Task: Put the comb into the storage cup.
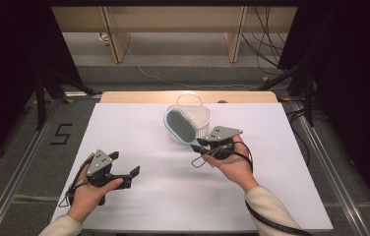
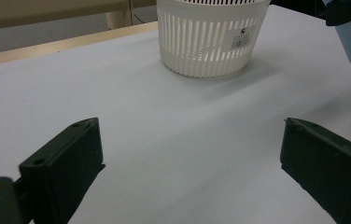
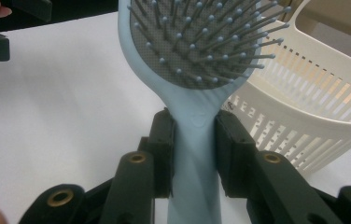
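Note:
A light blue hairbrush [image 1: 179, 125] with a grey bristle pad is held above the white table, its head leaning over the near-left rim of a white slatted basket [image 1: 197, 109]. My right gripper [image 1: 199, 146] is shut on the brush's handle [image 3: 193, 140], both jaws pressed against its sides just below the head [image 3: 197, 42]. The basket [image 3: 304, 98] lies right behind the brush. My left gripper [image 1: 124, 164] stands open at the front left of the table, jaws wide apart with bare table between them [image 2: 192, 140]. The basket [image 2: 211, 37] is ahead of it.
The white table cover [image 1: 143, 196] ends at a wooden strip [image 1: 124, 97] along the far side. Beyond the table are floor, wooden furniture legs [image 1: 116, 42] and loose cables [image 1: 264, 44]. A metal rail [image 1: 20, 162] runs along the left.

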`<state>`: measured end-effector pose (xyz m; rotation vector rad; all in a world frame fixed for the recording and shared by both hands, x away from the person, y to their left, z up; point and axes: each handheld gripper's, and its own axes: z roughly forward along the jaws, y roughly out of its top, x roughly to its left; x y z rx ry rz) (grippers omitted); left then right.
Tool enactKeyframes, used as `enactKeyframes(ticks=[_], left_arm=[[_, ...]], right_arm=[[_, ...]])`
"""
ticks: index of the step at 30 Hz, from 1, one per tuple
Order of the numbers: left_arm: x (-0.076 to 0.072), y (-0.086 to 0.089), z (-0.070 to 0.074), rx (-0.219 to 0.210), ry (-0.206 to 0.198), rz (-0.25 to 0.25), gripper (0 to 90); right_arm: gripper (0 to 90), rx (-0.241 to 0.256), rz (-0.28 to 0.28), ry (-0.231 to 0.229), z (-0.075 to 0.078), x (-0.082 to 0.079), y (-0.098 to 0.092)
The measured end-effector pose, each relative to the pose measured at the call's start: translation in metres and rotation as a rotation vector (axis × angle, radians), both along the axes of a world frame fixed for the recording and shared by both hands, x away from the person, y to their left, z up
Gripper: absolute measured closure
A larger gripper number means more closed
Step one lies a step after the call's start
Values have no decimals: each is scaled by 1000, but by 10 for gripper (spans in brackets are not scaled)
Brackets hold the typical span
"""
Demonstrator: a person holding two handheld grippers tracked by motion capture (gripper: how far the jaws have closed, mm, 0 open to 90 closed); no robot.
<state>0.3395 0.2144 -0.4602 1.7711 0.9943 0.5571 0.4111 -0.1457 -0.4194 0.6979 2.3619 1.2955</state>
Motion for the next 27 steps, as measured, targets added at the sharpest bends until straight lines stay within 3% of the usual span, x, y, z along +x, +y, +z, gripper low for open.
enactKeyframes(ticks=[27], left_arm=[[0,0,0,-2,-2,0,54]], right_arm=[[705,59,-55,-32,5,1,-6]])
